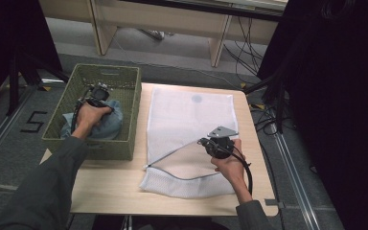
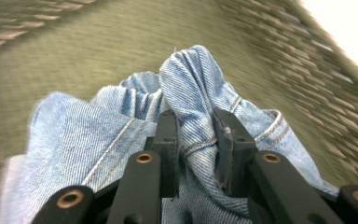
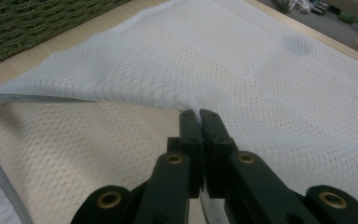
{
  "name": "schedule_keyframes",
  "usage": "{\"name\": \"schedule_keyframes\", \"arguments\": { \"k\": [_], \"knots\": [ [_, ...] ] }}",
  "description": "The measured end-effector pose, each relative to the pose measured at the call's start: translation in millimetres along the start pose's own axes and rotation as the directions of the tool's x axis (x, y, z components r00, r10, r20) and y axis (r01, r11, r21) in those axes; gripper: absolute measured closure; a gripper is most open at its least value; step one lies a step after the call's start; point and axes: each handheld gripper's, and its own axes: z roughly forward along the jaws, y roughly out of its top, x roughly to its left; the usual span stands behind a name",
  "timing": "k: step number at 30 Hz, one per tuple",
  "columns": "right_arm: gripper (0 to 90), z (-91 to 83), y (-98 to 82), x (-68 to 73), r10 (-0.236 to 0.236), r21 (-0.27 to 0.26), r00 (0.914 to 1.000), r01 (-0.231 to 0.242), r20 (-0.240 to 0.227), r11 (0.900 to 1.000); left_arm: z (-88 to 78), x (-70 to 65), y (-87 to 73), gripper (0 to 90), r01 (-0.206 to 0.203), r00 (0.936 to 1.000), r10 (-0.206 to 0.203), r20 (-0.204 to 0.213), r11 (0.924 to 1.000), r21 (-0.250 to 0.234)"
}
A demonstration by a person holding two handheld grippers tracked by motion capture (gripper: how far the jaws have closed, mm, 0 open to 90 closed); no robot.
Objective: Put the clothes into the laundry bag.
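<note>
A pale wooden counter [image 1: 110,184] stands on a grey floor [image 1: 172,50]; its near-left part and front strip lie bare. Behind it runs light wooden furniture with upright legs [image 1: 219,43], a loose tangle of black cables [image 1: 247,52] trailing to its right, next to dark black panels [image 1: 340,120] that close off that side. On the floor at the left is a black mark shaped like a 5 [image 1: 32,122], beside a dark stand [image 1: 21,72].
</note>
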Motion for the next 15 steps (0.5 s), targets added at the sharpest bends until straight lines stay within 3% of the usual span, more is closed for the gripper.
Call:
{"name": "schedule_keyframes", "arguments": {
  "k": [1,3,6,7,8,9,10,12,14,15],
  "knots": [
    [89.2,0.3,-0.2,-0.4,-0.004,0.004,1.0000,0.004,-0.001,1.000,-2.7,3.6,0.6,63.4,0.048,0.9980,-0.047,0.043,0.9986,-0.021],
    [89.2,0.5,-0.1,0.4,0.001,0.001,1.0000,-0.001,-0.002,1.000,-7.5,4.6,1.6,53.6,0.074,0.9962,-0.071,0.050,0.9957,-0.056],
    [89.2,-0.2,0.1,-0.9,-0.006,0.015,1.0000,0.006,-0.007,1.000,-18.4,6.0,4.2,40.3,0.040,0.9944,-0.038,0.099,0.9990,-0.021],
    [89.2,0.1,-0.4,-0.7,-0.009,0.005,1.0000,0.009,-0.004,1.000,-24.5,6.6,4.5,31.9,0.024,0.9953,-0.021,0.094,0.9992,-0.033],
    [89.2,0.1,-0.4,-0.7,-0.009,0.005,1.0000,0.009,-0.004,1.000,-29.6,7.0,4.2,31.9,0.015,0.9961,-0.011,0.088,0.9988,-0.046],
    [89.0,0.2,0.0,-0.8,-0.004,0.008,1.0000,0.004,-0.007,1.000,-42.0,9.1,3.5,24.2,-0.014,0.9908,0.022,0.134,0.9983,-0.057],
    [88.9,0.6,-0.1,-0.7,-0.004,0.011,1.0000,0.004,-0.008,1.000,-42.0,9.1,3.5,20.6,-0.014,0.9908,0.022,0.134,0.9983,-0.057],
    [88.9,1.5,-0.5,0.0,-0.008,0.007,1.0000,0.008,-0.001,1.000,-53.0,7.7,0.5,17.0,-0.093,0.9761,0.100,0.193,0.9946,-0.046],
    [88.8,1.9,-0.2,0.6,-0.007,0.009,1.0000,0.007,-0.005,1.000,-60.3,2.7,-5.7,15.5,-0.207,0.9590,0.208,0.192,0.9780,-0.024],
    [88.8,2.7,-0.1,0.9,-0.006,0.009,1.0000,0.006,-0.004,1.000,-60.6,-1.5,-10.2,15.4,-0.245,0.9523,0.244,0.183,0.9694,-0.020]
  ]
}}
